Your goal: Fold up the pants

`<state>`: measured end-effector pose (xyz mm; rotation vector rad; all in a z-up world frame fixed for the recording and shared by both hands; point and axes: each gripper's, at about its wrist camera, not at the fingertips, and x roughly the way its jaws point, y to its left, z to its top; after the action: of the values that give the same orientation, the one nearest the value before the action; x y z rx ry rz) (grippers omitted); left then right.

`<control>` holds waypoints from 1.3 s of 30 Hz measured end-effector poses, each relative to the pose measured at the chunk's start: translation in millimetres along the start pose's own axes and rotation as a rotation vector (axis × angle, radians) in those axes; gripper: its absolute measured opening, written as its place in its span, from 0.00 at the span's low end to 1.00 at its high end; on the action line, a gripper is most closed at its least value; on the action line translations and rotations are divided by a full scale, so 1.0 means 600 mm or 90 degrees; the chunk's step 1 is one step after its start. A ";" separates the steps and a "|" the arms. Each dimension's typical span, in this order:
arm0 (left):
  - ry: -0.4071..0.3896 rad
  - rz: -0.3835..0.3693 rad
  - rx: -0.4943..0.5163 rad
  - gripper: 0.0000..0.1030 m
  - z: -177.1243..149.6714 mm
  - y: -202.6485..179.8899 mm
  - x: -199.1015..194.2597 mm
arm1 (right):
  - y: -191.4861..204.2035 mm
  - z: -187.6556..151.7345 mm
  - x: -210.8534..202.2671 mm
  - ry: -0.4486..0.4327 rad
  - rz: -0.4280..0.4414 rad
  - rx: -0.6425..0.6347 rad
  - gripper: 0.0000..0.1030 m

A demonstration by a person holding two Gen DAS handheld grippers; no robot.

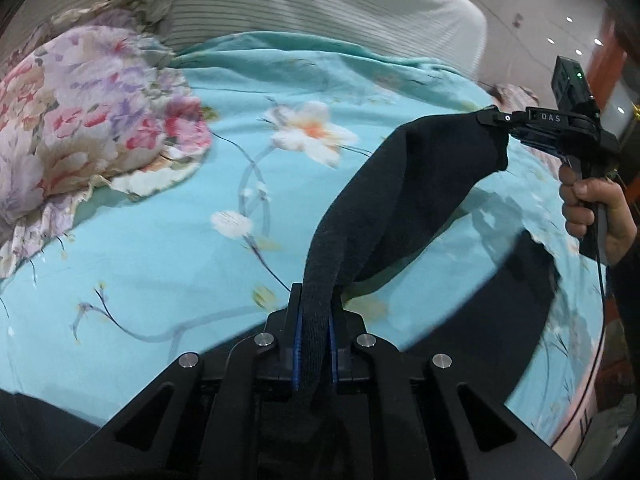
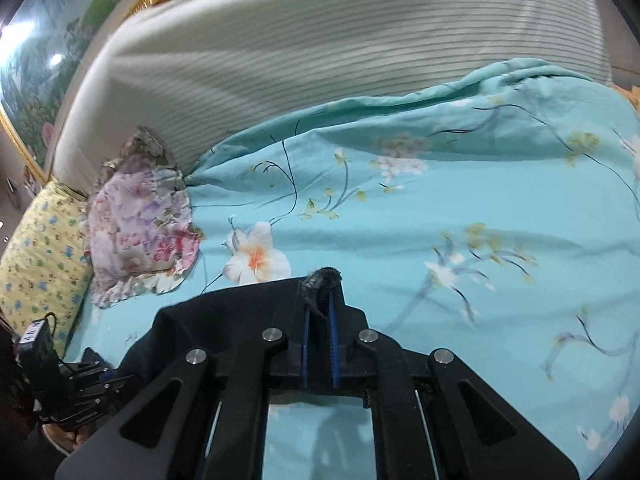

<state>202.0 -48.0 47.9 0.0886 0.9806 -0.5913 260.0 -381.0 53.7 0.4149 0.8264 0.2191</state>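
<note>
Black pants [image 1: 416, 184] hang stretched in the air above a turquoise floral bedsheet [image 1: 160, 264]. My left gripper [image 1: 315, 304] is shut on one end of the pants' edge, which runs between its blue pads. My right gripper [image 1: 490, 117] shows at the right of the left wrist view, held by a hand, shut on the other end. In the right wrist view my right gripper [image 2: 320, 292] pinches a bunched black edge of the pants [image 2: 224, 316], which drape to its left over the sheet [image 2: 440, 208]. My left gripper [image 2: 84, 392] shows at the lower left there.
A floral ruffled pillow [image 1: 88, 128] lies at the left of the bed, also in the right wrist view [image 2: 140, 224], with a yellow flowered pillow [image 2: 40, 272] beside it. A white striped headboard [image 2: 280, 52] stands behind. The bed's right edge [image 1: 592, 360] drops to the floor.
</note>
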 end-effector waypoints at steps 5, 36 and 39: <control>0.012 -0.031 0.024 0.08 -0.046 -0.044 -0.019 | -0.030 -0.048 -0.070 -0.011 0.018 0.002 0.09; 0.059 -0.050 0.127 0.16 -0.167 -0.110 -0.016 | -0.104 -0.307 -0.172 0.050 -0.034 -0.023 0.09; 0.058 -0.048 0.106 0.23 -0.176 -0.106 -0.021 | -0.102 -0.318 -0.171 0.064 -0.056 -0.022 0.11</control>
<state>84.9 -61.2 10.3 0.2287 1.0245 -0.7433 51.1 -419.8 -20.2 0.3363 0.9356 0.1728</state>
